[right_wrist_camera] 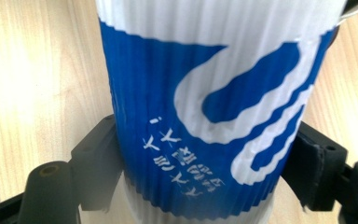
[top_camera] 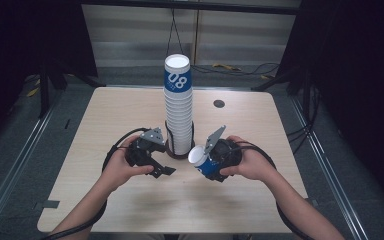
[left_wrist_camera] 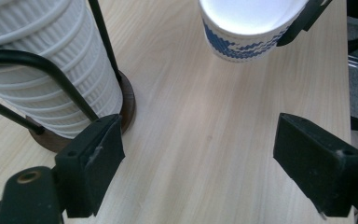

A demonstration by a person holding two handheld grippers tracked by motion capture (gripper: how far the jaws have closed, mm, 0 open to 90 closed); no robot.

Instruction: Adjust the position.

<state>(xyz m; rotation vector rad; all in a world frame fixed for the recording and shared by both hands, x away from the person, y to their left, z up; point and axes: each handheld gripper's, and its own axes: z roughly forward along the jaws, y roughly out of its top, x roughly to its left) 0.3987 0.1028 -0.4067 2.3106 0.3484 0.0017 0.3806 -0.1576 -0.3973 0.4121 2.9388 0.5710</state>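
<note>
A tall stack of white ribbed paper cups with a blue-banded top cup stands in a black wire holder on a round dark base at the table's middle. My right gripper is shut on a single blue-and-white paper cup, tilted with its white mouth toward the left; its jaws press both sides of the cup. My left gripper is open and holds nothing, just left of the stack's base; the stack and the held cup lie ahead of its jaws.
The light wooden table has a small dark round hole at the back right. Black cables trail from both grippers. Dark floor, metal rails and cables surround the table.
</note>
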